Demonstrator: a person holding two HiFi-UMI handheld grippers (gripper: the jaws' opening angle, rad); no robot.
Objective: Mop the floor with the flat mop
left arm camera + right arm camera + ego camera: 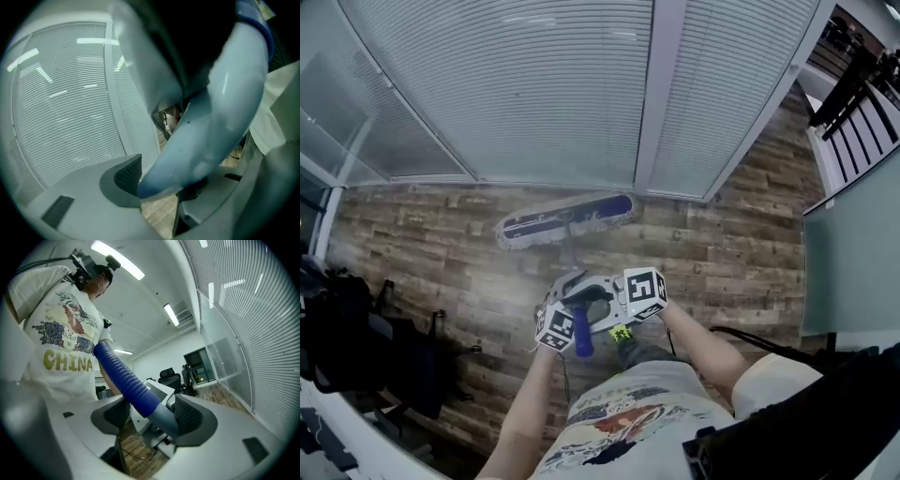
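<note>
while your right tongs (151,412) clamp the mop handle (125,377) where its blue grip meets the grey shaft, your left tongs (159,185) seem closed on it too, though that view is crowded. the flat mop head (565,220) lies on the wooden floor (727,255) by the blinds (534,84).

the flat mop (565,221) rests its long blue-and-white fringed head flat on the wood floor (741,253), handle (581,333) angled up, blue-gripped.
</note>
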